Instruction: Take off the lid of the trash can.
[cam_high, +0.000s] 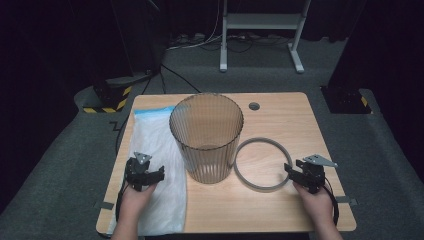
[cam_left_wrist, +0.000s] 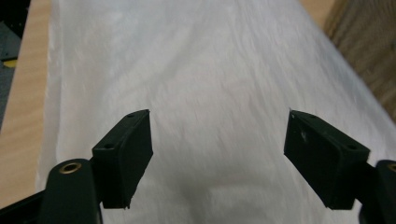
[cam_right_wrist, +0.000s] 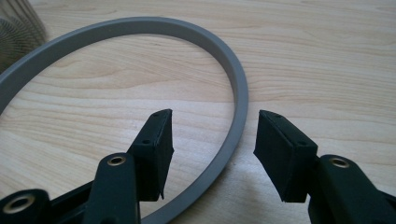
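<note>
Ring (cam_right_wrist: 233, 93), grey and flat on the worktop (cam_high: 280, 210), lies with its near arc running between the jaws of the right tool (cam_right_wrist: 212, 149). Those jaws stand apart on either side of the band and neither pad presses it, so the right tool is released, straddling the ring and not grasping it. To do this step well, in my judgement, the tool should come low enough that both pads face the band's inner and outer walls squarely, then close across the band's thickness; a grip taken too high would likely slip off the thin rim. From above, the right tool (cam_high: 306, 174) sits at the ring's (cam_high: 260, 164) right edge, the hand behind it entering from the worktop's near edge, wrist roughly level, jaws pointing forward and slightly left.

The left tool (cam_left_wrist: 217, 154) is likewise released, jaws wide, with nothing between the pads. It hangs over the white plastic bag (cam_left_wrist: 196, 70), which lies spread flat along the worktop's left side. Whether the pads touch the film cannot be told. From above, the left tool (cam_high: 144, 172) rests over the bag's (cam_high: 155, 135) near half, forearm straight behind it.

Between the two hands stands the ribbed translucent bin (cam_high: 206, 137), upright, its base just beside the ring's left arc and the bag's right edge.
</note>
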